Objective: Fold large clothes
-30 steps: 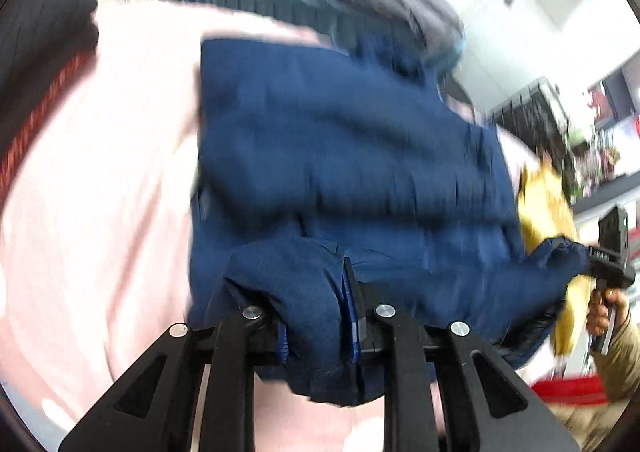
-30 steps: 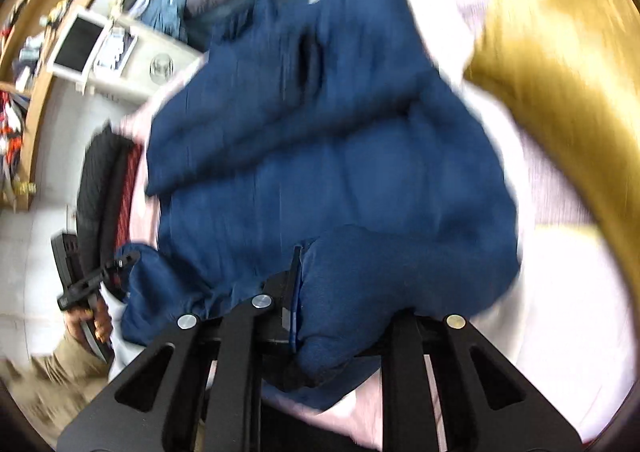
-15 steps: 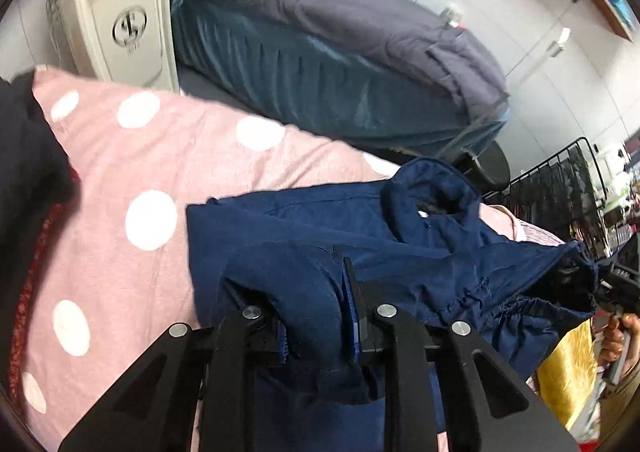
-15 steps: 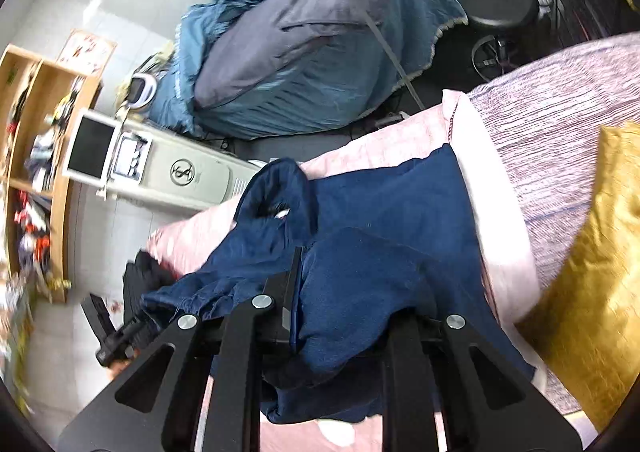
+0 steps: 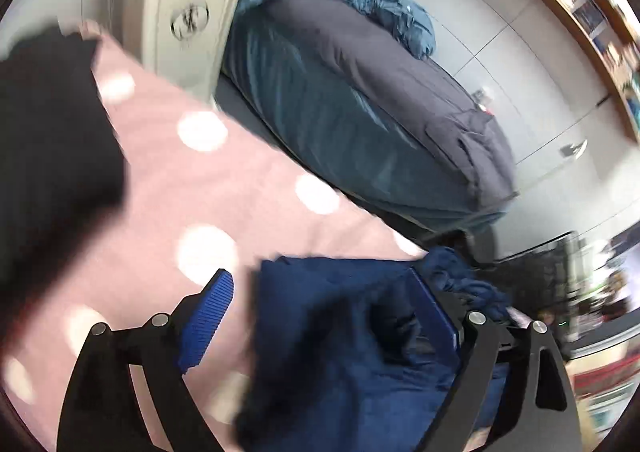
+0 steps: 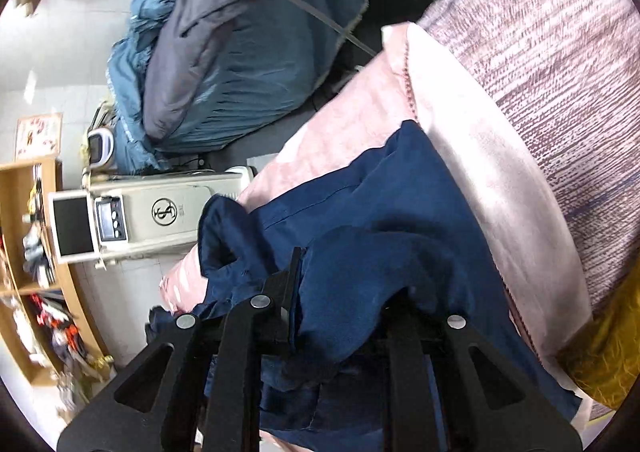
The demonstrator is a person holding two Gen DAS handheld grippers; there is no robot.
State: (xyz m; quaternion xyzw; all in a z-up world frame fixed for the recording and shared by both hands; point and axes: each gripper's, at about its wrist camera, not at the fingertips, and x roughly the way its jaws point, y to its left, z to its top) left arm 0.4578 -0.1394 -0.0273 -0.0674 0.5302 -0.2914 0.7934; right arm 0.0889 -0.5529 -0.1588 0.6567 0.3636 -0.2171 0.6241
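Note:
A navy blue garment lies bunched on the pink polka-dot bed cover. My left gripper hangs over its near edge with its jaws opening wide. The left blue pad stands clear of the cloth, and the garment sags between the fingers against the right one. In the right wrist view the same garment lies across the pink cover. My right gripper is shut on a thick fold of it, and cloth drapes over and hides its right finger.
A black garment lies on the bed at the left. Beyond the bed stand a cream heater and a blue-grey duvet pile. A mauve knitted blanket and a yellow cushion lie to the right; a wooden shelf stands far left.
Both grippers carried the garment's edge across the bed toward its far side. The left jaws then sprang open and let go of their fold. The right gripper keeps its hold.

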